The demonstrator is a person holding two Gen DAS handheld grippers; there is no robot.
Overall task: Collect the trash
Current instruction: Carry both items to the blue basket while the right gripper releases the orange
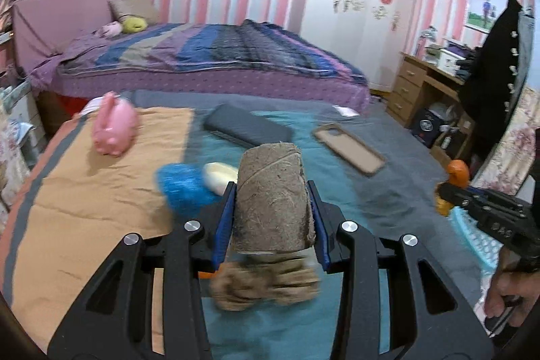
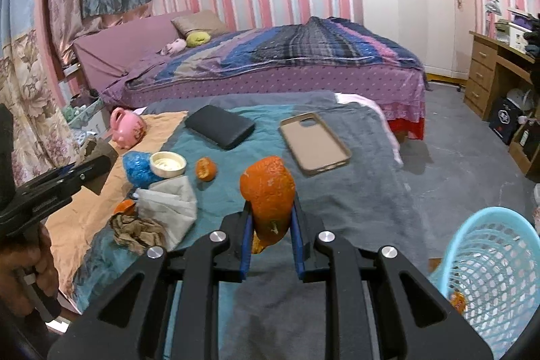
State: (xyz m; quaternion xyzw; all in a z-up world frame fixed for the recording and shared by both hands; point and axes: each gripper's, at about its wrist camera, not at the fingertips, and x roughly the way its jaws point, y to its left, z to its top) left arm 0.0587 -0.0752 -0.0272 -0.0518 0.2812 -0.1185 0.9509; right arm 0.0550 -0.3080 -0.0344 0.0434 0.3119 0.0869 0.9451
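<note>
The left gripper (image 1: 273, 218) is clenched on a cardboard tube (image 1: 273, 201), held above the teal blanket (image 1: 337, 191) with its long axis running forward along the fingers. The right gripper (image 2: 271, 231) pinches an orange peel (image 2: 268, 191) that stands upward from the pads, near the blue basket (image 2: 489, 258).

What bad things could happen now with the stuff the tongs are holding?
1. The right tongs pinch only the lower end of the orange peel, so it might slip out before reaching the blue basket.
2. The cardboard tube looks frayed and soft; the left tongs could crush it or let it tip out.
3. The basket sits at the right, past the cloth's edge, so a throw could miss.
</note>
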